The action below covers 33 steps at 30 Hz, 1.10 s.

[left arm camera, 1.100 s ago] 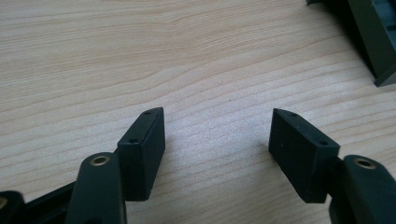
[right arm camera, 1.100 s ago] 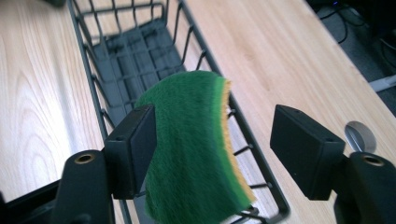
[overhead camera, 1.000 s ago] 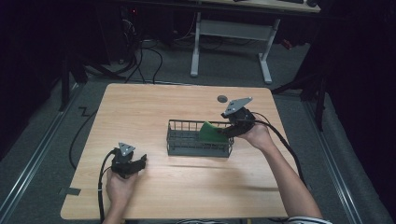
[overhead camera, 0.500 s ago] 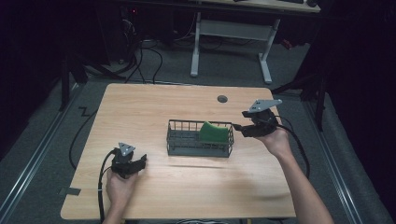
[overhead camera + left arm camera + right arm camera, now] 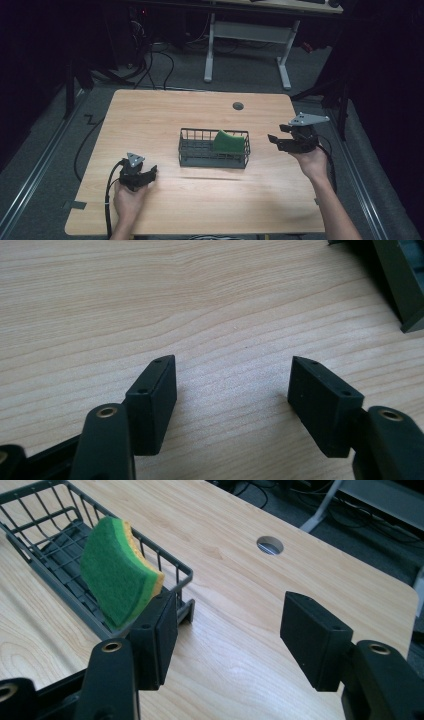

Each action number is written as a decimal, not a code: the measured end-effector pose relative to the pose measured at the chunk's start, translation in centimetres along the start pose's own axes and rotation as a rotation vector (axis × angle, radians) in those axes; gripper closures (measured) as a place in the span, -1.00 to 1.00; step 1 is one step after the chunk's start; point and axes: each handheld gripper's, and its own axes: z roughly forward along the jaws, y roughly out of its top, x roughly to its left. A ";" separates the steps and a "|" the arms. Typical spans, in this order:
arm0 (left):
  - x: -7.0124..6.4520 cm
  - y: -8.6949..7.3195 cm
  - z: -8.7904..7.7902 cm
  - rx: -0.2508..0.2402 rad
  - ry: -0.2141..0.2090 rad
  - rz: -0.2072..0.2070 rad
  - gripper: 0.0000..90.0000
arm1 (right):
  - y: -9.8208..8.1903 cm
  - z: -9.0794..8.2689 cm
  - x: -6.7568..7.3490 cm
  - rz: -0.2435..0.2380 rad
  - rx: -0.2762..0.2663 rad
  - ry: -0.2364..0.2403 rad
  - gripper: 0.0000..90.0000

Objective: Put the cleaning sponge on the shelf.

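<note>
A dark wire basket [image 5: 200, 161] stands in the middle of the wooden table. A green and yellow sponge [image 5: 229, 142] leans on edge inside its right end. My right gripper [image 5: 276, 142] hovers to the right of the basket, apart from it, pointing left. Its jaws are open and have just been closing a little, with nothing between them. In the right gripper view the sponge [image 5: 117, 575] tilts against the basket's rim [image 5: 165, 555], just past my right gripper [image 5: 230, 630]. My left gripper [image 5: 149, 175] rests low at the front left. It stands open over bare wood [image 5: 232, 395].
A round cable hole [image 5: 238, 106] sits in the table near its far edge, behind the basket. A corner of the basket [image 5: 400, 285] lies ahead of the left gripper. Cables trail off the table's left and right sides. A desk frame [image 5: 247, 35] stands on the floor beyond.
My right gripper has drawn away from the basket's right end toward the table's right side. The sponge stays leaning in the basket. The left gripper has not moved.
</note>
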 end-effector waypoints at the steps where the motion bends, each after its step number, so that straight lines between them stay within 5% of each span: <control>1: 0.0 0.0 0.0 0.000 0.000 0.000 -0.18 | -0.2 -0.1 -0.1 0.010 0.000 -0.004 -0.11; 14: 0.0 0.0 0.0 0.000 -0.001 0.000 -0.19 | -3.3 -1.5 -0.2 0.102 -0.018 -0.040 -0.11; 33: 0.0 0.0 0.0 0.000 -0.001 0.000 -0.19 | -8.4 -1.1 1.2 0.219 -0.016 -0.053 -0.10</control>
